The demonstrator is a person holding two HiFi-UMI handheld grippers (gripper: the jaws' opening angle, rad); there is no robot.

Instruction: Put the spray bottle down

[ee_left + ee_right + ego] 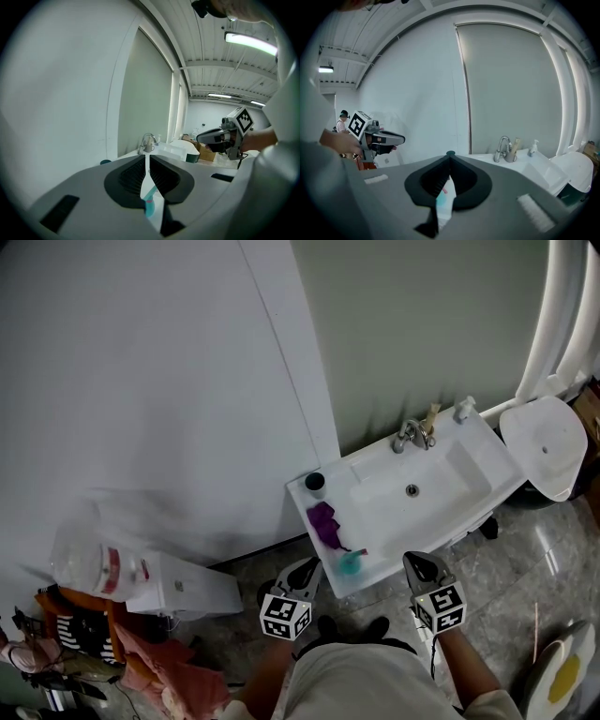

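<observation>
The white sink (375,479) carries everything, its flat left side serving as a shelf; my left gripper (302,570) hangs just off the front left corner, jaws all but together with only a slit between them and nothing in it, which I read as a hand clear of its load; my right gripper (424,566) hovers off the front edge, jaws together and empty, since this job needs no second hold; the purple cloth (324,524) lies by the left edge; the spray bottle (351,562) lies on its side just beside it at the front edge, apart from both jaws, so I judge it set down.
</observation>
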